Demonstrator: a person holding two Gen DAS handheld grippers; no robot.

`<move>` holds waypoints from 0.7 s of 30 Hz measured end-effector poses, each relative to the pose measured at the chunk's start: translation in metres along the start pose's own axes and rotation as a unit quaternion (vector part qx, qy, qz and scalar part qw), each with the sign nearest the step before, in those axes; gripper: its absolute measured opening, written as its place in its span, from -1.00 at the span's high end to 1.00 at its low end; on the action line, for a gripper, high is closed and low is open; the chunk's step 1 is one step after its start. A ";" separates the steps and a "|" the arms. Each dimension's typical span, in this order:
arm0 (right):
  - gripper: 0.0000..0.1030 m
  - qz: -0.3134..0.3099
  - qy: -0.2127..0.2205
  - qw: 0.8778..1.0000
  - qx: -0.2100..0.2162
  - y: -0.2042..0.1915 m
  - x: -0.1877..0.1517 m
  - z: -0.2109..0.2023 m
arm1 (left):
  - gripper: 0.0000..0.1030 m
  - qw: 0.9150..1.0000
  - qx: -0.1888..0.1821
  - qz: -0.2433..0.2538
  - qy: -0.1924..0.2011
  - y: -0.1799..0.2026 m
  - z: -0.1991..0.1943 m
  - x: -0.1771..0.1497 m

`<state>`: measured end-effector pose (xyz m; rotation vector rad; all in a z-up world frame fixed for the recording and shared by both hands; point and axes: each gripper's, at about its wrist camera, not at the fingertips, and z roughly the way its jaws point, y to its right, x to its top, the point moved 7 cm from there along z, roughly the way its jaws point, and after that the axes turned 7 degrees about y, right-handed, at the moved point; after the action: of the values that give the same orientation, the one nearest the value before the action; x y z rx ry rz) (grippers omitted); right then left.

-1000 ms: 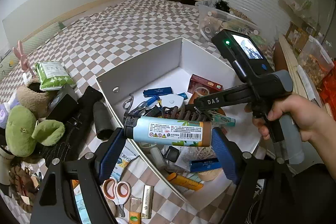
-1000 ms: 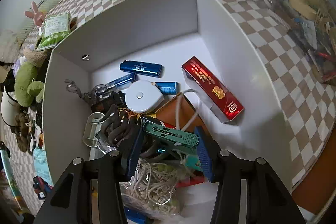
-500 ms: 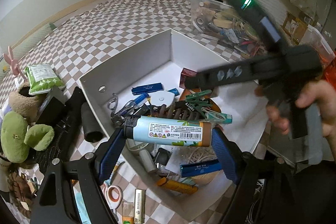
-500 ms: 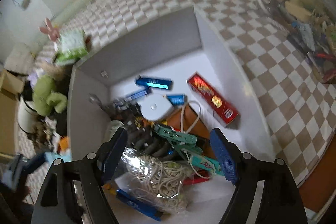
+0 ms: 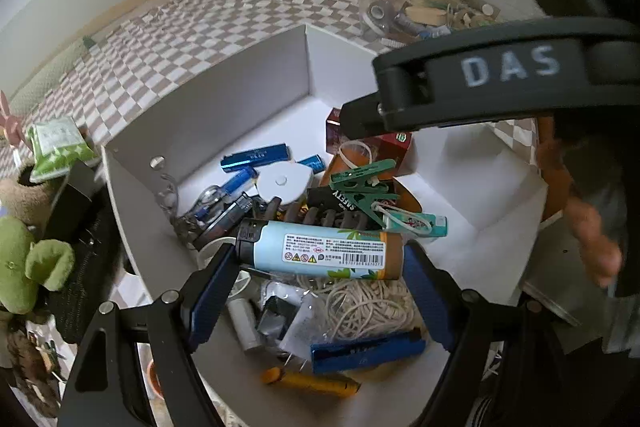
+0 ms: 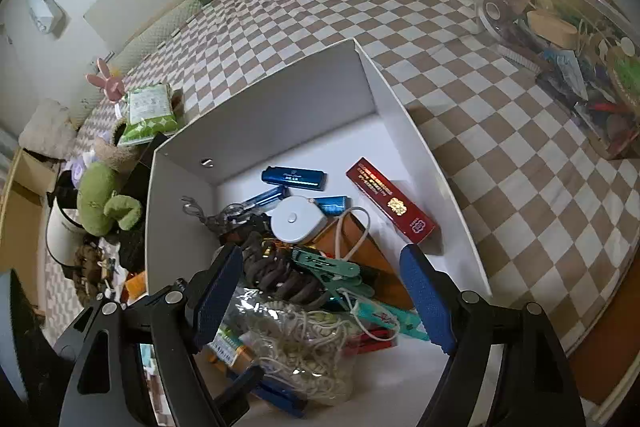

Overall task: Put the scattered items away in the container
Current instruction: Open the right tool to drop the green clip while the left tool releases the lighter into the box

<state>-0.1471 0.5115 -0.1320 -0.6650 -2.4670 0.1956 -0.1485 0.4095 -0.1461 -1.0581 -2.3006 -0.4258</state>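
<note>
My left gripper is clamped endways on a pale blue lighter, its black cap against my left pad and its brown base against the right one. I hold it level above the near half of the white box, over a bag of cream string and a blue bar; an orange-yellow pen lies by the box's near edge.

My right gripper stands released with nothing between its pads, hanging over the same pile: a brown claw hair clip, a green clothespin and the string bag sit just below it. Further in lie a round white tape measure, a blue lighter toward the far wall, and a red carton along the box's right wall.

The box rests on a checkered cloth. Off its left edge are a green plush toy and a green tissue pack; near the cloth's far right corner stands a clear bin of odds and ends.
</note>
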 end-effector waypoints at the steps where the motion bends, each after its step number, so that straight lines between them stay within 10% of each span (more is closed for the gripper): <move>1: -0.57 0.000 0.000 1.000 0.000 0.001 0.000 0.000 | -0.61 1.000 -0.001 -0.001 -0.005 0.000 0.004 -0.002; 21: -0.58 -0.016 -0.014 0.999 -0.035 0.017 -0.004 0.012 | -0.61 0.995 -0.032 -0.066 -0.063 0.000 0.048 -0.015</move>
<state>-0.1438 0.5239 -0.1482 -0.6568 -2.5199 0.1069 -0.1585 0.4245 -0.1932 -0.9916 -2.4937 -0.5023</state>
